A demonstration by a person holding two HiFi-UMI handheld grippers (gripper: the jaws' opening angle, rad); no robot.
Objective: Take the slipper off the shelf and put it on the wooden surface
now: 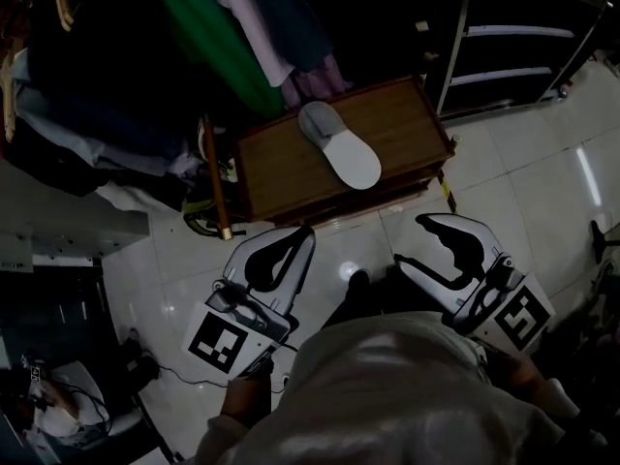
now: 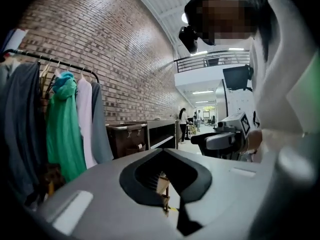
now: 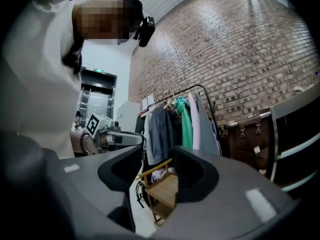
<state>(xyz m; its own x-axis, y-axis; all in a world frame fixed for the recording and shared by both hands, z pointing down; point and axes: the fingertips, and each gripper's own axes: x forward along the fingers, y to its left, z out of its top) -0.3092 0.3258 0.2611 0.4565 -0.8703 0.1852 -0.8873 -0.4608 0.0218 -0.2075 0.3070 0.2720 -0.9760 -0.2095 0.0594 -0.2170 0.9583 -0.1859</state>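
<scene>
Green garment [image 1: 213,37] among hung clothes [image 3: 162,126], brick wall [image 2: 110,49], glossy white floor tiles [image 1: 542,182]

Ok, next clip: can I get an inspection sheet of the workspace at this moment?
Surface: wooden surface, holds only the slipper.
Job's things: grey slipper lies flat on it.
Clutter: dark-and-yellow item on the floor beside it, unclear what.
Grippers: left gripper fingers together, empty; right gripper fingers apart, empty; both over the floor.
Cables: thin cable on the floor, left.
Surroundings: hanging clothes, black shelf, white tiled floor.
</scene>
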